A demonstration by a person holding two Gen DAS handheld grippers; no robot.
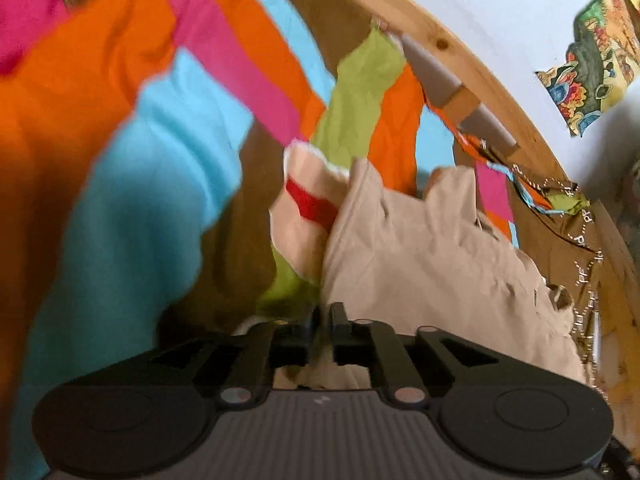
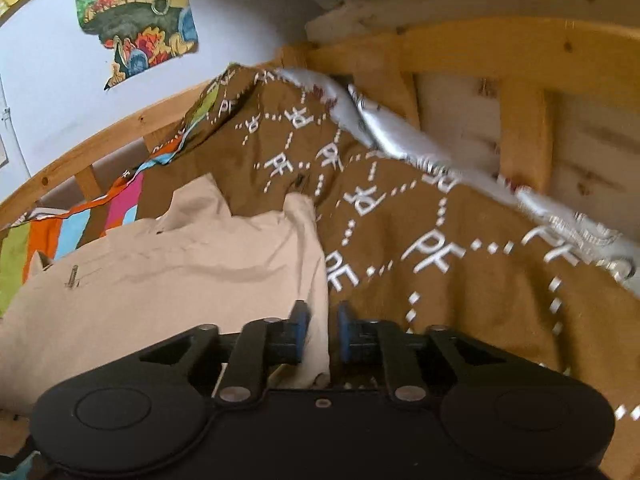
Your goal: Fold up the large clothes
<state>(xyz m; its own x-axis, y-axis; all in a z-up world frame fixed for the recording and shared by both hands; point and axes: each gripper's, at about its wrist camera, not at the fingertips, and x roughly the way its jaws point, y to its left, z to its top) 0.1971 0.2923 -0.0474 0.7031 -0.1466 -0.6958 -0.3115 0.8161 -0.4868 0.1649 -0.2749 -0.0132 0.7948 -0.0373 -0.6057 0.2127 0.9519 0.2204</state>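
Observation:
A large beige garment lies rumpled on a colourful striped bedspread. Its inner side, with a red patch, shows at a turned-back corner. My left gripper is shut on the beige garment's near edge, cloth bunched between the black fingers. In the right wrist view the same beige garment spreads to the left, a small metal zip pull on it. My right gripper, with blue pads, is shut on the garment's right edge.
A brown blanket with white "PF" lettering is heaped to the right, with a silver quilted cover behind it. A wooden bed frame and rail border the bed. A colourful poster hangs on the white wall.

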